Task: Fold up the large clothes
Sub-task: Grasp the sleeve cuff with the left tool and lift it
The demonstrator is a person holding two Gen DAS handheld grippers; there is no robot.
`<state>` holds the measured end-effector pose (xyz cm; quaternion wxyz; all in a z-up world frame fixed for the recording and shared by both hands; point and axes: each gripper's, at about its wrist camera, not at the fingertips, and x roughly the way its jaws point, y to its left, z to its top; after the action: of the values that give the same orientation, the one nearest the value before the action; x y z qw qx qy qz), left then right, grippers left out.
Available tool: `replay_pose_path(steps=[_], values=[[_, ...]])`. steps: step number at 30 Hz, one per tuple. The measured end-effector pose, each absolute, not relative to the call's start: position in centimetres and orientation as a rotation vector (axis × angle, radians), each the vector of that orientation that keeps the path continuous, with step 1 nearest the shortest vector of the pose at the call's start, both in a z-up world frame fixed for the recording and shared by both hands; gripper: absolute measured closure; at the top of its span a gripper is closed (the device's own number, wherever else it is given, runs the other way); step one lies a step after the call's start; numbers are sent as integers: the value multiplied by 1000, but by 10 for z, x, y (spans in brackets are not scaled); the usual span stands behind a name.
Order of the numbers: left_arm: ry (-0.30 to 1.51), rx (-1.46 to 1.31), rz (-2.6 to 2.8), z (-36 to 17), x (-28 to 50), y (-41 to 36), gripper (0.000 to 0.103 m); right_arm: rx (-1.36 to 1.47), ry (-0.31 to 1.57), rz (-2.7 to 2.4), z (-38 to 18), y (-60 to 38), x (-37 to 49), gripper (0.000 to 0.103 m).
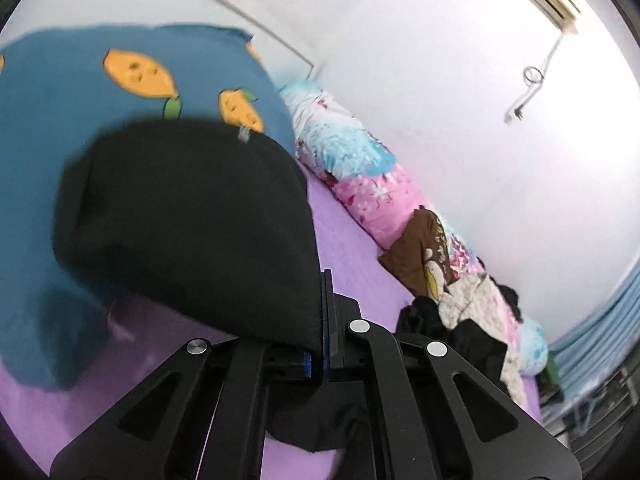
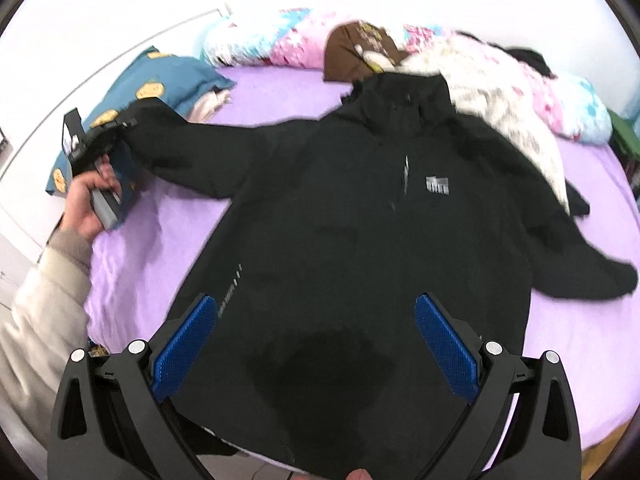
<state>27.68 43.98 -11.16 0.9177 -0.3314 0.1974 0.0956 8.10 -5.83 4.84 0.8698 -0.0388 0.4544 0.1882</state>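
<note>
A black hooded jacket (image 2: 340, 220) lies front-up on the purple bed sheet (image 2: 280, 92), hood toward the wall. Its sleeve on the left of the right wrist view is stretched out and lifted off the sheet, the cuff caught in my left gripper (image 2: 94, 140), which a hand (image 2: 86, 204) holds. In the left wrist view the left gripper (image 1: 323, 280) is shut on that black sleeve (image 1: 192, 220), which drapes over its left finger. My right gripper (image 2: 316, 304) hovers open above the jacket's lower front, blue pads (image 2: 188, 344) wide apart with nothing gripped. The other sleeve (image 2: 592, 268) rests flat at the right.
A blue pillow (image 2: 176, 76) with orange fruit print lies at the bed's left end. A rolled floral quilt (image 2: 256, 48) runs along the white wall. A brown garment (image 2: 352, 52) and a white patterned garment (image 2: 500, 92) lie beside the jacket's hood.
</note>
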Motion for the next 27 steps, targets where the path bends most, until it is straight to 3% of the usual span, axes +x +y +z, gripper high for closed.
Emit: replay_pose_path(steps=[8,12,15,21,27], values=[[423,-483,229,-106,284,351,101,-318,787,522,165,31,125,5],[486,-388,238,-106,295,310,101,-564,634,588,225,141,132,5],[502,-303,230,-98,304,282,101,-753,555,649,236,226,120,5],[482,-145,190,-77,308,232,101,-1113,559,759,180,352,87,5],[486,-81,140,-63,304,206,101,-1444,777,696,74,419,98,6]])
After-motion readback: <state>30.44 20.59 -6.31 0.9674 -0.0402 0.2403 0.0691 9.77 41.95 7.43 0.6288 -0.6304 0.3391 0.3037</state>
